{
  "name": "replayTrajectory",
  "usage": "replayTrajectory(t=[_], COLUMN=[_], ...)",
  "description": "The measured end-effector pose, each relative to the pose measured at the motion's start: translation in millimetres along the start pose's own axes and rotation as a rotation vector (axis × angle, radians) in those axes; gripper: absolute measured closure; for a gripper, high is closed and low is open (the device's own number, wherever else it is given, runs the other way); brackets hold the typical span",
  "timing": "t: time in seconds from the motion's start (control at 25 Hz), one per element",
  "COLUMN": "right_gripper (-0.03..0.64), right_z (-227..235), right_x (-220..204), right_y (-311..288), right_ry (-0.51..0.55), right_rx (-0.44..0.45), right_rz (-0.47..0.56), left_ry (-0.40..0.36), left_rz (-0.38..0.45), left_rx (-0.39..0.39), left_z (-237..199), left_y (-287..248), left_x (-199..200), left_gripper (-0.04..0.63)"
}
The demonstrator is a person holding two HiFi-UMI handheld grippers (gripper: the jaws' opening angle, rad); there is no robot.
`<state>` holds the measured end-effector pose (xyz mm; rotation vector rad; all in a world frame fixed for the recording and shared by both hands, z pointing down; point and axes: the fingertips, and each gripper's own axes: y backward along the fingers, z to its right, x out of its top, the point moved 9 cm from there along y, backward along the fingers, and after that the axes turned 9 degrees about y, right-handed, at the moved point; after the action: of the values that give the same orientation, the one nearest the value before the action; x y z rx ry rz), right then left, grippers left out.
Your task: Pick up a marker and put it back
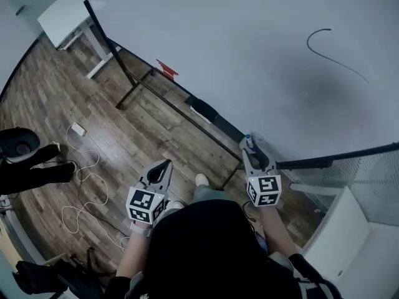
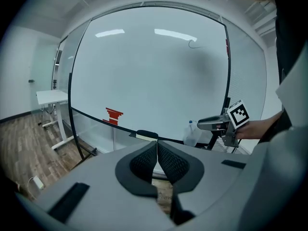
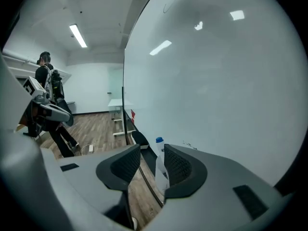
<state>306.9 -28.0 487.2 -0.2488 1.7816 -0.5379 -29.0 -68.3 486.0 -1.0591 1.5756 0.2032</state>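
You're facing the whiteboard (image 1: 249,42) and honestly I can't spot a marker anywhere: not on the ledge (image 2: 99,120), not in either claw. Your left claw (image 2: 157,143) is pinched closed on nothing. Your right claw (image 3: 152,148) is spread wide, with a blue-capped bottle (image 3: 160,160) in the gap, pads off it. My guess is you need to find the marker first. Nothing's readable, just a black squiggle (image 1: 333,52) and a red sticker (image 2: 114,115).

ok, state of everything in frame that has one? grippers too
left gripper: shut, nothing between the jaws.
right gripper: open, gripping nothing; the bottle shows through the gap.
blue-capped bottle: upright, cap on, at the whiteboard's bottom edge.
whiteboard: mostly clean, one black curved stroke on it.
eraser: lying along the whiteboard's bottom edge, untouched.
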Motion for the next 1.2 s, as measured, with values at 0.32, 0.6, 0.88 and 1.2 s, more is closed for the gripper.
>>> replayTrajectory(t=[0.32,0.6,0.88,1.2], right_gripper=[0.431,0.446,0.469,0.523], right_z=[20,28,28,24], right_x=[-7,-8,-7,-4], right_y=[-30,-50,-52,-48], right_ry=[0.036,0.08,0.115,0.139], right_rx=[0.018,0.034,0.051,0.038], right_rz=[-0.063,-0.108,-0.113,-0.116], left_ry=[0.006,0.031,0.053,0.072], left_rz=[-0.031,-0.041,-0.038,-0.015], left_rx=[0.015,0.05,0.067,0.092], left_z=[-6,-11,-13,-14], left_y=[-22,-32,-33,-16], left_x=[7,8,4,-5], left_gripper=[0.574,0.574,0.574,0.574])
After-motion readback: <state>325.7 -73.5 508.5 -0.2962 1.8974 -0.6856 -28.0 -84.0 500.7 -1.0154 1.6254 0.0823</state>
